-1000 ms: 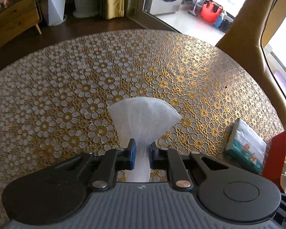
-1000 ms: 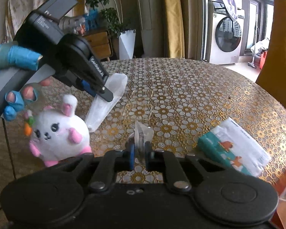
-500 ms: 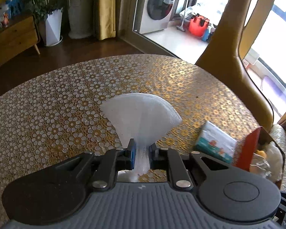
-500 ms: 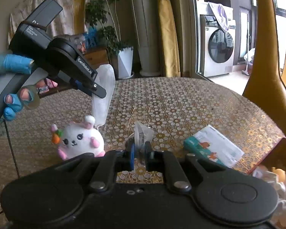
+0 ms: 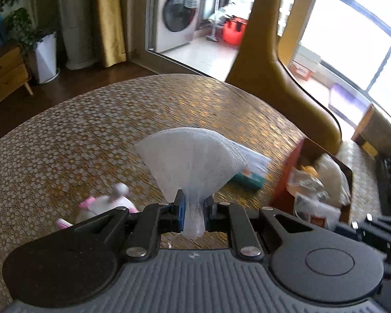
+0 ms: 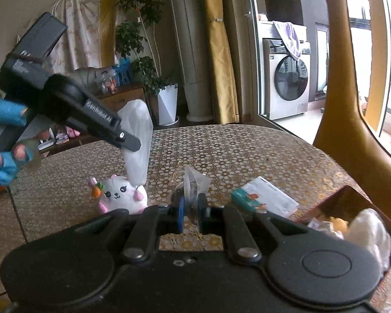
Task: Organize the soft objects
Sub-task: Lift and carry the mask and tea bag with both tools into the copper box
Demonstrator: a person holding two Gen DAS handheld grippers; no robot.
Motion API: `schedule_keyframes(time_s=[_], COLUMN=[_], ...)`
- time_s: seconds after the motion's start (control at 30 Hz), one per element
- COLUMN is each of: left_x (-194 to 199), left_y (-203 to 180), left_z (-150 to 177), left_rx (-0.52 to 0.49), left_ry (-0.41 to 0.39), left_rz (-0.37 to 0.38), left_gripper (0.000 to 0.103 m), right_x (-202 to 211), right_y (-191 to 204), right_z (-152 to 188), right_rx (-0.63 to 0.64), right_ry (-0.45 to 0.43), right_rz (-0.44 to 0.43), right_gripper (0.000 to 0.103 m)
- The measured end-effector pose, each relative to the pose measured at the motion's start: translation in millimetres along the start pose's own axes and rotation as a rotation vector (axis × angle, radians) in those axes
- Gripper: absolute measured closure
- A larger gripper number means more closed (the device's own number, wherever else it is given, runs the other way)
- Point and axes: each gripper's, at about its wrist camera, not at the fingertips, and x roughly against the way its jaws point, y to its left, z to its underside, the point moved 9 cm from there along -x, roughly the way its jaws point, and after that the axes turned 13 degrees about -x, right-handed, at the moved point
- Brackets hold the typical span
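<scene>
Left tool (image 5: 193,208) is clamped on a white mesh cloth (image 5: 193,156) fanning upward, the right tool (image 6: 191,215) on a clear plastic packet (image 6: 194,182). Both hang above the tabletop (image 6: 221,151); the brown box (image 6: 352,208) of soft things lies right of both, nearer the right tool.

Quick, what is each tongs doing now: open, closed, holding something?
Left tongs: closed on the white mesh cloth.
Right tongs: closed on a small clear plastic bag.

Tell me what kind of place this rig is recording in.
Probably a home living or dining room: a washing machine beyond a glass door, a potted plant, and a patterned tablecloth with a plush bunny.
</scene>
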Motion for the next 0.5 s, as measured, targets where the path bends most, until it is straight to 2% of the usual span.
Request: schedule_keyframes(time_s=[0.27,0.5], left_x=[9,4], left_y=[-70,-121], left_z=[12,12], left_rx=[-0.098,-0.165], left_ry=[-0.012,-0.022], left_rz=[0.064,0.105], left_gripper=[0.090,0.090], right_x=[32,59], right_y=[-29,-71], right_z=[5,10], right_rx=[-0.029,-0.086], right_ry=[-0.012,-0.036], right_rz=[0.039,0.084], right_gripper=[0.093,0.093])
